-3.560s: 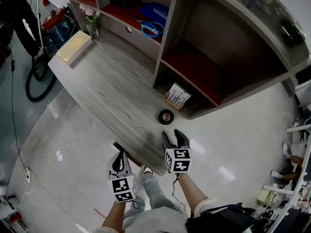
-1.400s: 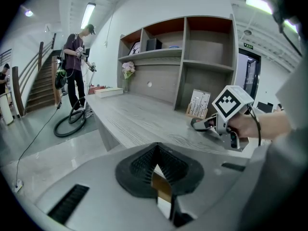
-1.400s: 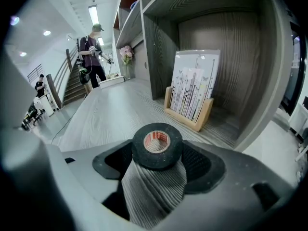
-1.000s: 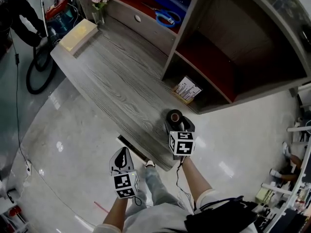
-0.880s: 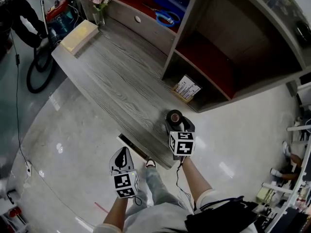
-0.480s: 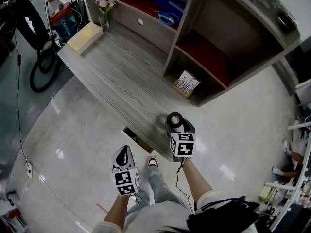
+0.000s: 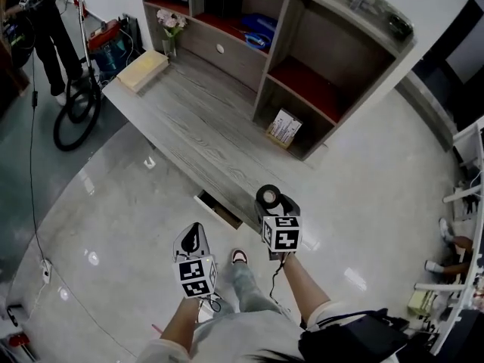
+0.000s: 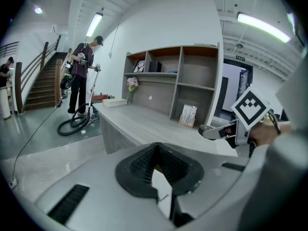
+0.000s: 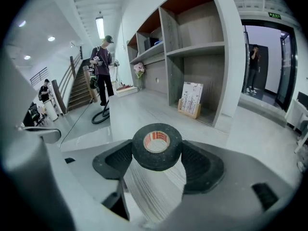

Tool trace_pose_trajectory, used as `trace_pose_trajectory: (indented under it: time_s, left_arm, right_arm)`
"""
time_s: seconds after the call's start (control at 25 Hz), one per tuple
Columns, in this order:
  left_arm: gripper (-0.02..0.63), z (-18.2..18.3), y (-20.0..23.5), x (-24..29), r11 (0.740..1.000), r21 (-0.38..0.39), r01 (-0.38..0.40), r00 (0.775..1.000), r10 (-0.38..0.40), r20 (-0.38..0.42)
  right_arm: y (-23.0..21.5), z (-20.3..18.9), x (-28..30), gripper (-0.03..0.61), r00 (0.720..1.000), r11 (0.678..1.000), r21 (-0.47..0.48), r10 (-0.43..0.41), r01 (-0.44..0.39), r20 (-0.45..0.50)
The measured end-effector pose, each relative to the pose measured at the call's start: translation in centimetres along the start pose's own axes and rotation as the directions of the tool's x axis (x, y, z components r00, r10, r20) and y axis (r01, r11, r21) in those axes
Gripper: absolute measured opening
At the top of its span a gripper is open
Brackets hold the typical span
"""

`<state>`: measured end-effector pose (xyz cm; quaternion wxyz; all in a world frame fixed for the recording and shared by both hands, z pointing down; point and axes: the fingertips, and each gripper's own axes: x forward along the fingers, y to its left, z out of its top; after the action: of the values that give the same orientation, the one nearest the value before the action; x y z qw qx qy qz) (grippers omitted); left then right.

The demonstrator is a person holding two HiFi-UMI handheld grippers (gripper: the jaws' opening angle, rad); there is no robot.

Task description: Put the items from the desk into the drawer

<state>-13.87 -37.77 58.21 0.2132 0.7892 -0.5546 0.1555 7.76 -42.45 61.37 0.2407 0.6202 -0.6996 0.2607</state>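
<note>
Right gripper (image 7: 271, 203) clamps a black tape roll (image 9: 157, 147) by the grey wooden desk's (image 7: 197, 134) near-right corner; left gripper (image 7: 193, 234) hangs closed, seemingly empty.

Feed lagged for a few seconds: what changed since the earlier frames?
The right gripper closed on the tape, lifted it off the desk and drew it back toward the person. The left gripper stayed shut and empty; the drawer stayed slightly open.
</note>
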Motion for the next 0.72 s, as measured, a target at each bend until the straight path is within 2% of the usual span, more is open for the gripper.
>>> trace_pose_trajectory:
  time_s: [0.52, 0.72]
  left_arm:
    - [-0.003, 0.5, -1.5, -5.7, 0.997, 0.032, 0.068, 0.996, -0.070, 0.059]
    - [-0.003, 0.1, -1.5, -7.4, 0.995, 0.047, 0.087, 0.994, -0.090, 0.059]
  right_arm:
    - [4.5, -2.9, -8.7, 0.311, 0.999, 1.000, -0.012, -0.004, 0.005, 0.050]
    - [6.5, -4.6, -10.7, 0.311, 0.999, 1.000, -0.015, 0.004, -0.004, 0.046]
